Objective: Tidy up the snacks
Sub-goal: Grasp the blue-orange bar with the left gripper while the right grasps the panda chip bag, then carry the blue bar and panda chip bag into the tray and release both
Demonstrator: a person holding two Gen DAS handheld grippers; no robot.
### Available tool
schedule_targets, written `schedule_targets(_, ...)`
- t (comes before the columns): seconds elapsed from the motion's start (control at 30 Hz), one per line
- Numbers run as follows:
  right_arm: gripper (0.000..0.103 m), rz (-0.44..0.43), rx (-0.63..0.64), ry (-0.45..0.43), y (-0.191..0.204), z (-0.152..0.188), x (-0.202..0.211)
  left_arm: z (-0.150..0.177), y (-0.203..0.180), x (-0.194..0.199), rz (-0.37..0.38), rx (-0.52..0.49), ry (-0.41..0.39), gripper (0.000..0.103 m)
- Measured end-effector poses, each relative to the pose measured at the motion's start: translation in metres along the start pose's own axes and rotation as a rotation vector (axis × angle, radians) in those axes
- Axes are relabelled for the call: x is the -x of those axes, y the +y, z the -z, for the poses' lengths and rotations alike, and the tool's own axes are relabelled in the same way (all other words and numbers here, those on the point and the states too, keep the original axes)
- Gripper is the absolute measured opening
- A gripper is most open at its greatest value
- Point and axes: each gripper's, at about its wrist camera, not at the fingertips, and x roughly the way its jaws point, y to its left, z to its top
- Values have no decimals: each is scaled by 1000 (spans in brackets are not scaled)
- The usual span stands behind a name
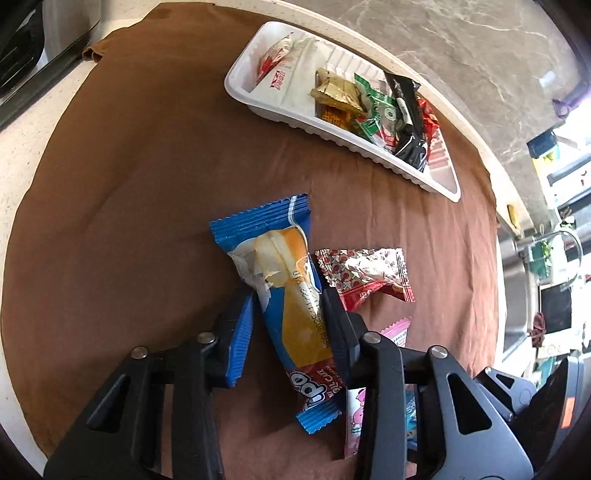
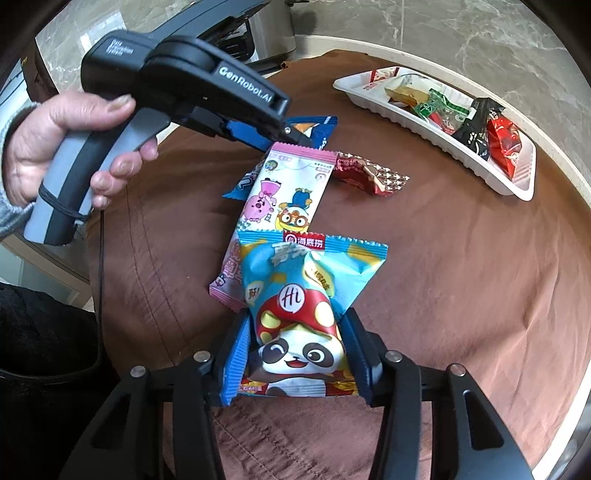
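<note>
In the left wrist view my left gripper point(image 1: 288, 295) is shut on a blue and orange roll-cake packet point(image 1: 291, 258) that lies on the brown cloth point(image 1: 147, 184); both pads press its sides. The right wrist view shows a hand holding that gripper point(image 2: 295, 137) above the blue packet point(image 2: 319, 129). My right gripper point(image 2: 297, 317) is shut on a light-blue panda snack packet point(image 2: 299, 295), which overlaps a pink cartoon packet point(image 2: 288, 184). A red starred candy packet point(image 1: 369, 273) point(image 2: 369, 170) lies loose beside them. The white tray point(image 1: 236, 81) point(image 2: 524, 192) at the far right holds several wrapped snacks.
The brown cloth covers a round-edged pale counter point(image 1: 26, 147) with a marble wall point(image 1: 461, 48) behind. A dark appliance point(image 2: 269, 33) stands at the back left. A sink with a tap point(image 1: 554, 251) lies beyond the right edge. Bare cloth shows left of the packets.
</note>
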Motion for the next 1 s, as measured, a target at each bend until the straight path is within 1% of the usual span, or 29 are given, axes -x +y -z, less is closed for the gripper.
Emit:
schedule_targets(0.13, 50, -51, -65, -15, -9, 2, 6, -1, 2, 2, 3, -17, -8, 29)
schedule_targets(0.43, 50, -121, -205, -52, -36, 1, 18, -5, 18, 13, 17, 7, -29, 28)
schedule_targets(0.73, 50, -144, -292, -100, -53, -5, 28, -8, 26, 26, 33, 4, -50, 27)
schedule_targets(1.0, 50, -151, -346, -132, -63, -5, 34, -15, 26, 34, 70, -13, -60, 25)
